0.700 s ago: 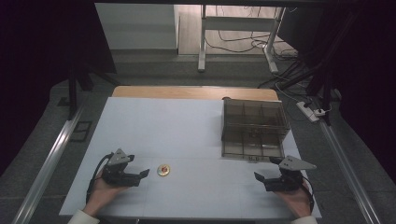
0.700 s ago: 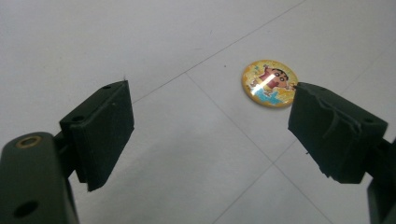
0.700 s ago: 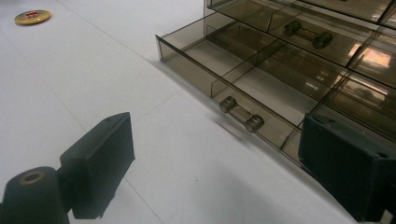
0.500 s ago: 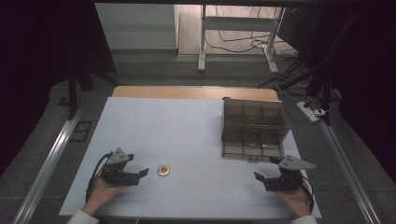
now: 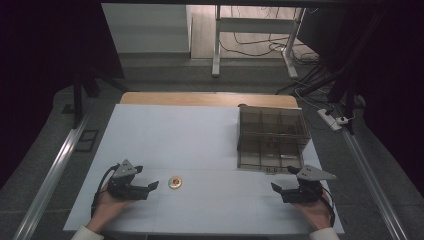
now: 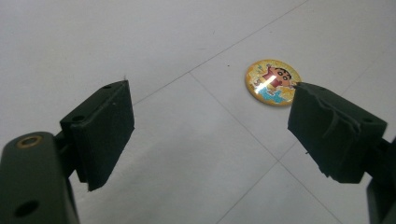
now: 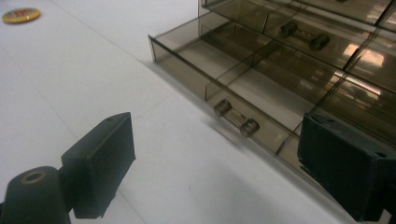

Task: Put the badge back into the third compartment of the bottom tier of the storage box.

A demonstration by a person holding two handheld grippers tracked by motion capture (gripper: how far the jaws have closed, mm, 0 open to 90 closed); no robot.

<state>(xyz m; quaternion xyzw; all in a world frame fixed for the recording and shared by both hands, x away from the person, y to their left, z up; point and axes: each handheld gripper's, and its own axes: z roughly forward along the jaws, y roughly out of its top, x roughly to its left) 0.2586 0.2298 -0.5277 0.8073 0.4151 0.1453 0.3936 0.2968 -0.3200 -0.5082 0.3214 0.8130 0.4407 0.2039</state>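
White surface point(image 5: 200, 135), faint seam lines across it, wooden edge at far side, dark room around; cables on floor beyond. Left hand point(image 5: 107, 204) at near-left edge, holding left tool point(image 5: 145, 189); jaws wide apart, nothing between them, pointed toward centre. Round badge point(image 5: 175, 182) flat on surface just beside that tool's tip, apart from it; in left gripper view the badge point(image 6: 273, 82) shows yellow rim and cartoon figure, lying just past the right-hand jaw, not touched. Smoked clear drawer box point(image 5: 271, 139) on right half of surface, divided into compartments, one drawer pulled out toward near edge; bar handle point(image 7: 236, 120) on its front seen in right gripper view. Right tool point(image 5: 283, 189) near right edge, just in front of box, held by right hand point(image 5: 316, 212); jaws wide apart, empty.
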